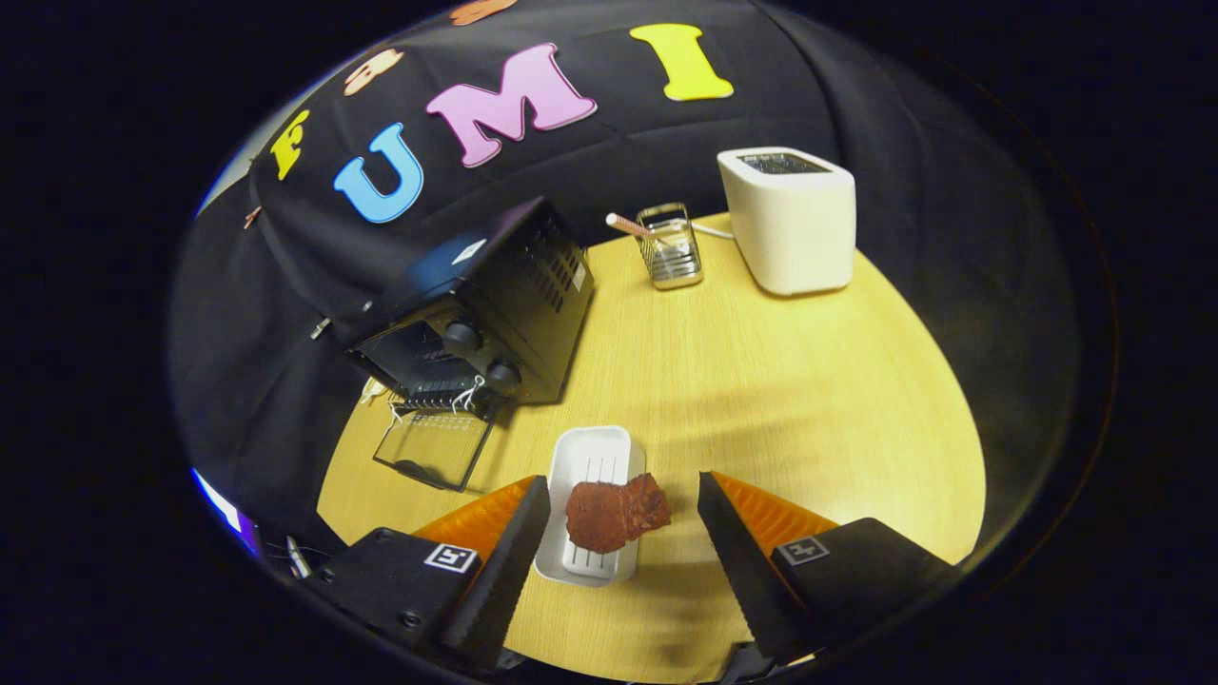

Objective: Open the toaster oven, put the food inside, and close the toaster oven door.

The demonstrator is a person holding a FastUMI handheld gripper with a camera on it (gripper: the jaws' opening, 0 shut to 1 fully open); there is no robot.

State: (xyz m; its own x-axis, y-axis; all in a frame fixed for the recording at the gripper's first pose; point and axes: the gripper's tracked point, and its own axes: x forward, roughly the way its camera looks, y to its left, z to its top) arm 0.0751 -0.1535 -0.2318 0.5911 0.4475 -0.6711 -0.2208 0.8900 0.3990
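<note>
Already hovered with gripper (pixel 623 533) spread wide around the meat (pixel 617 514) on its tray (pixel 595 457), oven door (pixel 433 455) dropped open, ready for loading.

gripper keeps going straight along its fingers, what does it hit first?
Likely the reddish food piece on the white tray, sitting between the open gripper fingers. Beyond it lies bare table; depth is uncertain in the fisheye view.

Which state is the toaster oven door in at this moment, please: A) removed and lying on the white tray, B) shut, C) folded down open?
C: the toaster oven has its glass door folded down onto the table, while the gripper jaws stand open around the meat.
</note>
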